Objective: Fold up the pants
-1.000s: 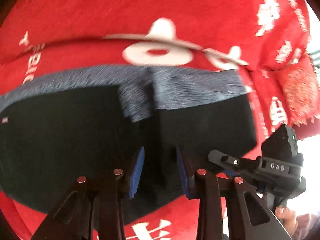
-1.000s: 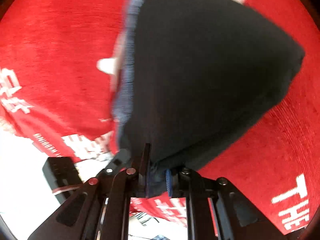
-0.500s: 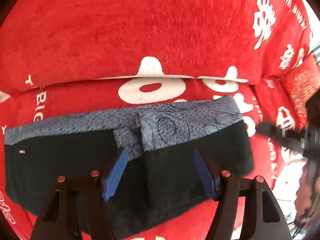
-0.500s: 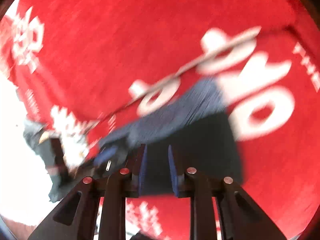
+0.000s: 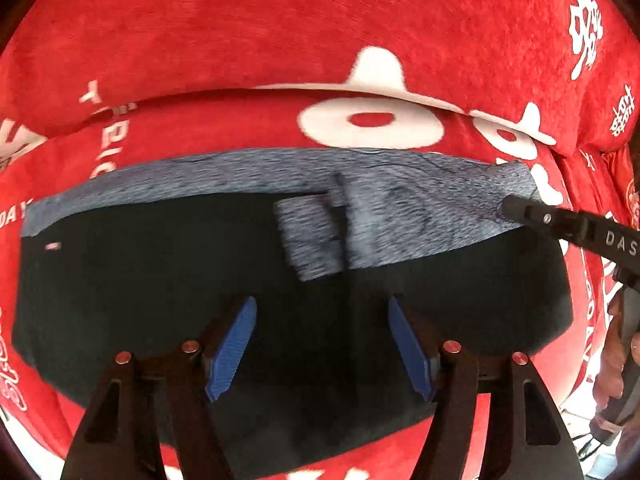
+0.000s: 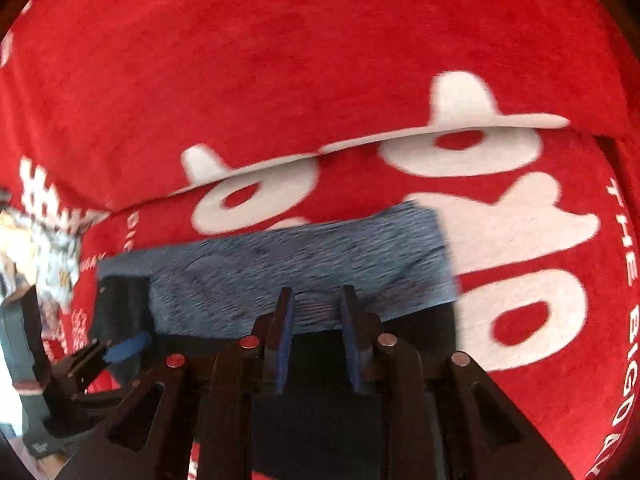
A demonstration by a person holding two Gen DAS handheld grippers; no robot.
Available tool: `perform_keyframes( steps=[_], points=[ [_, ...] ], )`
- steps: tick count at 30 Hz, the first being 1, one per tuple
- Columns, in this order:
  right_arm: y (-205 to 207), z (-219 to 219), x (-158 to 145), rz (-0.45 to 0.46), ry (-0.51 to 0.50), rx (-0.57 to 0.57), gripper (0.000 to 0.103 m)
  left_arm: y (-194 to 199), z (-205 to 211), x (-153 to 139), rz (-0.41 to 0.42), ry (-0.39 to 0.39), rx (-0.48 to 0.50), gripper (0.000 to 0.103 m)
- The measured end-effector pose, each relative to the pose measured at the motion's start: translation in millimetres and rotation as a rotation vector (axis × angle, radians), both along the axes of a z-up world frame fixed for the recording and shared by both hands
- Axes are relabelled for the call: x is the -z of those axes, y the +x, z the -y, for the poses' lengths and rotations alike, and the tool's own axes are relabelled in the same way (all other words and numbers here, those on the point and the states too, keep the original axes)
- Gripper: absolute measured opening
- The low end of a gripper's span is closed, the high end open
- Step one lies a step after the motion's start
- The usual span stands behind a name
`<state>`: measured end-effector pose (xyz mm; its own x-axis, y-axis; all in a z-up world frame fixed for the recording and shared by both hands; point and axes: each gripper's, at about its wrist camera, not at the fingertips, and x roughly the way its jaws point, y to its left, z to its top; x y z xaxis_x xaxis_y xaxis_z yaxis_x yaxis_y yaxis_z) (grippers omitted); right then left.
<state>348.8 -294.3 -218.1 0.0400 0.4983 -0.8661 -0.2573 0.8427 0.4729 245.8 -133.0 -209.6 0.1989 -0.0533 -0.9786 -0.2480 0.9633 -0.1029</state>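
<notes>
Lying folded beneath both parted, empty claws, left claw (image 5: 320, 350), right claw (image 6: 316, 340): pants (image 5: 160, 300).

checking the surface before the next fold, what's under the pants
The pants lie on a red blanket with white print. Whatever the blanket covers, and the print beneath the pants, can't be seen.

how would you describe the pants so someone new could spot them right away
A red blanket with big white lettering fills the view. On it, just ahead of the open left gripper, lie the pants: a flat black slab with a speckled grey-blue waistband, the only dark thing on the red.
</notes>
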Motion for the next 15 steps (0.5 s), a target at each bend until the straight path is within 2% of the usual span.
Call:
perform_keyframes(
  steps=[5,6,7,8,10,11,12,13,14,15],
  points=[
    [-27,-48,-8,-0.029,0.046,-0.09,0.027,-23,-30,-8,-0.022,0.046,-0.046,0.07],
    [-33,-62,-12,-0.024,0.048,-0.114,0.036,-28,-35,-10,-0.023,0.048,-0.062,0.075],
    [-33,-63,-11,-0.02,0.042,-0.127,0.055,-32,-39,-13,-0.022,0.055,-0.074,0.081],
    [-38,-77,-14,-0.001,0.022,-0.15,0.062,-37,-45,-14,-0.019,0.066,-0.085,0.082],
    [-41,-95,-17,0.033,-0.026,-0.18,0.064,-45,-53,-15,-0.021,0.077,-0.102,0.082],
    [-42,-107,-14,0.053,-0.084,-0.195,0.064,-49,-57,-15,-0.025,0.08,-0.111,0.082],
    [-42,-115,-12,0.069,-0.14,-0.201,0.057,-52,-61,-14,-0.03,0.082,-0.12,0.082],
    [-43,-120,-10,0.082,-0.194,-0.206,0.034,-54,-63,-13,-0.032,0.082,-0.126,0.082],
    [-43,-125,-6,0.084,-0.233,-0.213,0.025,-56,-66,-13,-0.031,0.083,-0.133,0.082],
    [-43,-130,-2,0.082,-0.26,-0.21,0.022,-60,-70,-14,-0.029,0.084,-0.14,0.082]
  ],
)
